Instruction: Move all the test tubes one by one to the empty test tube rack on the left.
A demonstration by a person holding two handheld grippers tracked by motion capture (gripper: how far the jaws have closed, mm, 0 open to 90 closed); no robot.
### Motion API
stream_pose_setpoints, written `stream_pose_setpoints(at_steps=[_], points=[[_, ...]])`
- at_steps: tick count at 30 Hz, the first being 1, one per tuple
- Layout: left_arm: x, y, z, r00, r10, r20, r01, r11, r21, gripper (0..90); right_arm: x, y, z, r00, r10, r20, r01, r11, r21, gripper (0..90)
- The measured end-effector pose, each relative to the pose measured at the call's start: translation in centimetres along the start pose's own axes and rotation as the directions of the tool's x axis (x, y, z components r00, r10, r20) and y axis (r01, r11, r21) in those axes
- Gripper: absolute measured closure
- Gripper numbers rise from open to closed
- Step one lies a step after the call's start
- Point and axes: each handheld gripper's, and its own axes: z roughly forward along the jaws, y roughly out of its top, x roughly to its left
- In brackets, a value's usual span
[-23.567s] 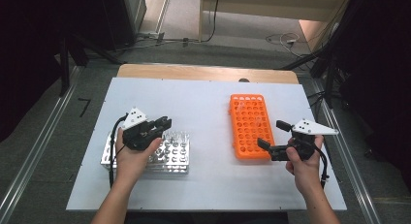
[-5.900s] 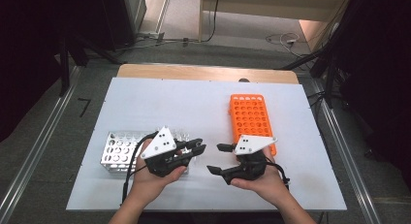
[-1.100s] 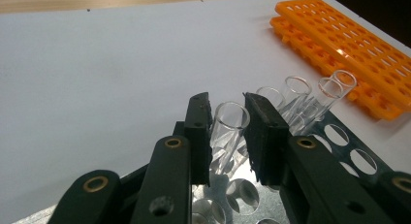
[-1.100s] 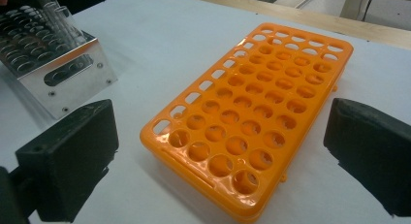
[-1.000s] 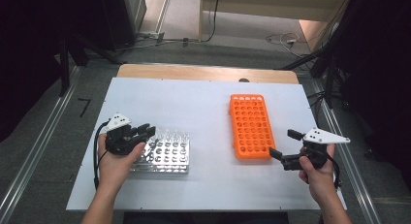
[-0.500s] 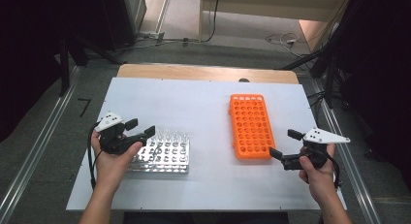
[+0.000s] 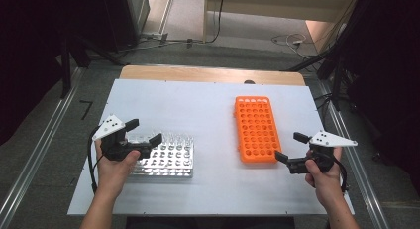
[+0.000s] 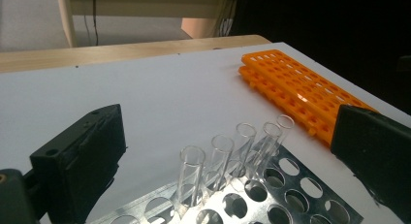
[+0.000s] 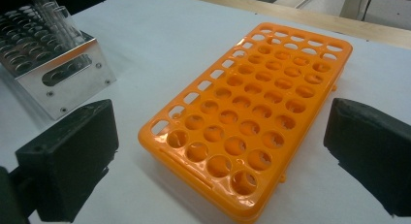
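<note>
My left gripper (image 7: 144, 131) hovers over the left end of a metal tube rack (image 7: 171, 162), and its jaws have just been opening. They stand wide apart in the left gripper view (image 8: 230, 132), the pads touching nothing. Just ahead of them, several clear glass tubes (image 8: 220, 153) stand upright in a row in the metal rack (image 8: 295, 197). An empty orange tube rack (image 7: 256, 129) lies right of centre. My right gripper (image 7: 290, 146) is open near the orange rack's (image 9: 252, 112) front right corner, nothing between its jaws (image 9: 220, 136).
The white tabletop (image 7: 198, 105) has a wooden strip (image 7: 208, 74) along its far edge. Metal rails (image 7: 34, 159) run along both sides of the table. Cables (image 7: 287, 39) lie on the floor beyond. The metal rack (image 9: 58, 78) sits far left in the right gripper view.
The left gripper's jaws have gone from nearly closed to wide open above the metal rack. The right hand and both racks have stayed put.
</note>
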Motion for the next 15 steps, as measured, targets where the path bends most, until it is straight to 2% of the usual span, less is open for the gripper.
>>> stream_pose_setpoints(at_steps=[4, 9, 15], points=[[-0.3, -0.2, -0.4, 0.9997, 0.009, 0.025, -0.008, 0.9999, -0.015, 0.0, -0.1, 0.0, -0.1, 1.0, 0.006, 0.003, -0.006, 1.0, -0.003, 0.0], [-0.6, -0.6, -1.5, 0.998, 0.049, 0.041, -0.048, 0.9984, -0.029, 0.0, -0.3, -0.1, -0.3, 1.0, 0.008, 0.004, -0.008, 1.0, -0.01, 0.0], [-0.7, -1.2, -2.7, 0.9965, 0.069, 0.048, -0.065, 0.9956, -0.067, 0.0, -0.4, -0.2, -0.4, 0.9999, 0.016, 0.003, -0.015, 1.0, -0.022, 0.0]])
